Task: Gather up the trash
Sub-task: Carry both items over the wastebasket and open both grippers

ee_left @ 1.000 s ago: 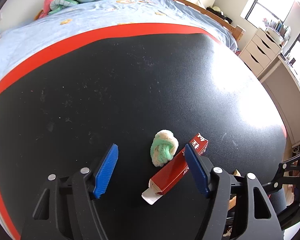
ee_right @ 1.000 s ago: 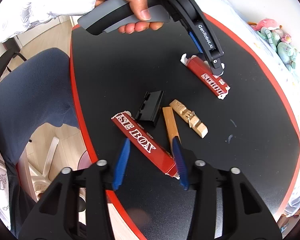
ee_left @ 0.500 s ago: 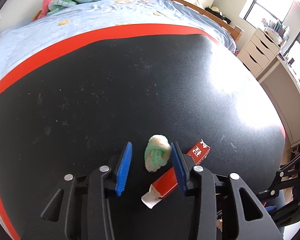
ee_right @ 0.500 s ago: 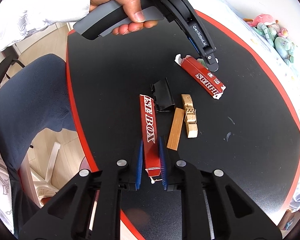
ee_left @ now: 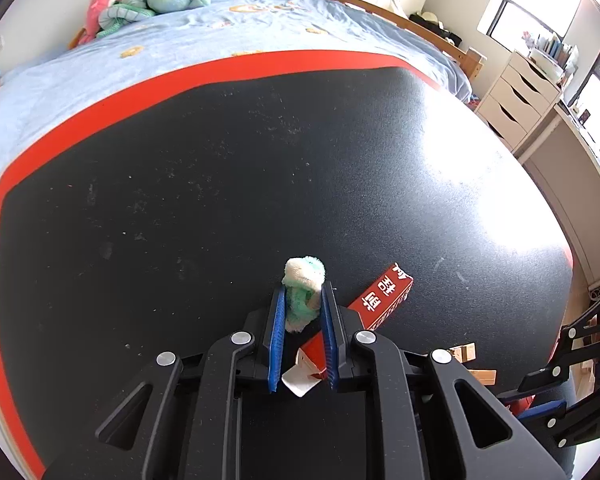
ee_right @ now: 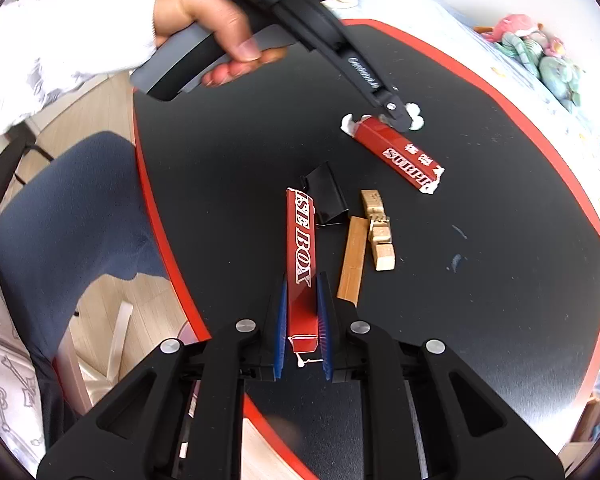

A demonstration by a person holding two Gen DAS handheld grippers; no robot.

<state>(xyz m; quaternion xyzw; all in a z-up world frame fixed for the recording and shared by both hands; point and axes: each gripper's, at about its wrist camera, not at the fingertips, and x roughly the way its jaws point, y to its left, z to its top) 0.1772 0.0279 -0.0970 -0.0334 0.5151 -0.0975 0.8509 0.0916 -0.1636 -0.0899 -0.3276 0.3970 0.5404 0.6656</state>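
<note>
My left gripper (ee_left: pixel 302 300) is shut on a crumpled green and white tissue wad (ee_left: pixel 303 285), which pokes out past the blue pads; it also shows in the right wrist view (ee_right: pixel 414 114). A red carton (ee_left: pixel 382 300) lies just right of it on the black table and shows in the right wrist view (ee_right: pixel 404 158). My right gripper (ee_right: pixel 302 300) is shut on a second red carton (ee_right: pixel 301 248) printed "BOX", near the table's front edge.
A black binder clip (ee_right: pixel 326 196), a flat wooden stick (ee_right: pixel 352 264) and a wooden clothespin (ee_right: pixel 378 230) lie beside the held carton. The black table has a red rim (ee_left: pixel 100 108). A bed (ee_left: pixel 180 36) lies beyond it, a blue chair (ee_right: pixel 72 216) beside it.
Both grippers closed: the left from wide open onto the tissue wad, the right onto the "BOX" carton, which turned to lie along the fingers.
</note>
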